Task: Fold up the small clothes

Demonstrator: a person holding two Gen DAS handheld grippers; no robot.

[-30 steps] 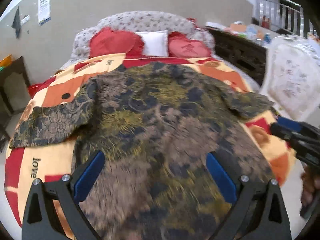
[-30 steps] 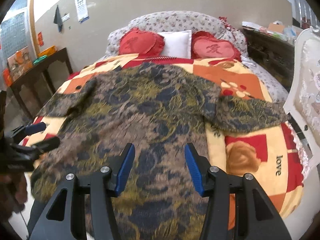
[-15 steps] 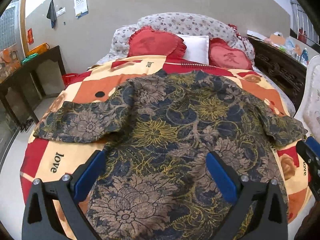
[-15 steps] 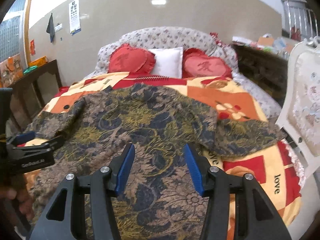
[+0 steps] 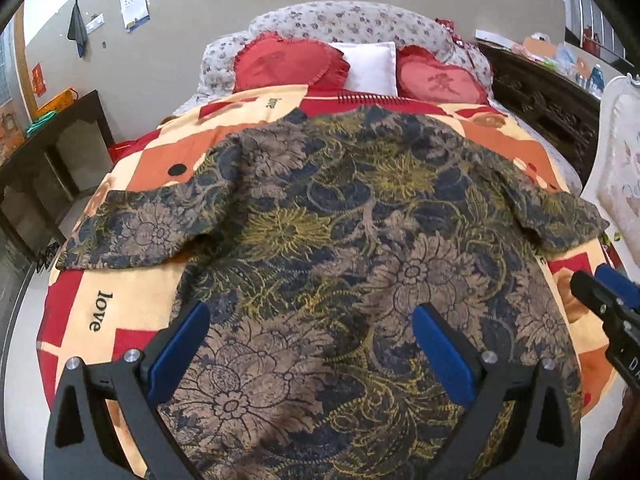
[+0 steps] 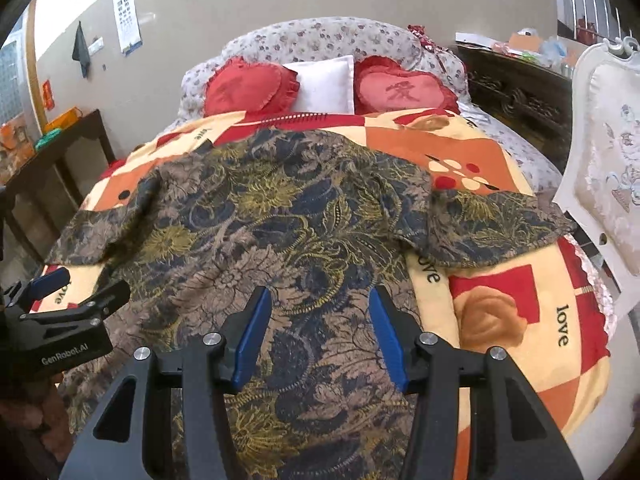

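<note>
A dark floral short-sleeved shirt (image 5: 344,216) lies spread flat, back up, on the bed; it also shows in the right wrist view (image 6: 272,220). Both sleeves stretch out sideways. My left gripper (image 5: 310,320) hovers open and empty over the shirt's lower hem, left of centre. My right gripper (image 6: 316,312) hovers open and empty over the hem area too. The right gripper appears at the right edge of the left wrist view (image 5: 604,300); the left gripper appears at the left edge of the right wrist view (image 6: 68,300).
The bed carries a red, orange and cream blanket (image 5: 132,292) printed "love". Red heart cushions (image 5: 288,64) and a white pillow (image 5: 368,68) lie at the head. A dark side table (image 5: 48,148) stands left. A white chair (image 6: 608,168) and dark cabinet (image 6: 516,92) stand right.
Both grippers have steadied over the shirt's lower part and drawn slightly back. The shirt lies as before. Both jaws stay open.
</note>
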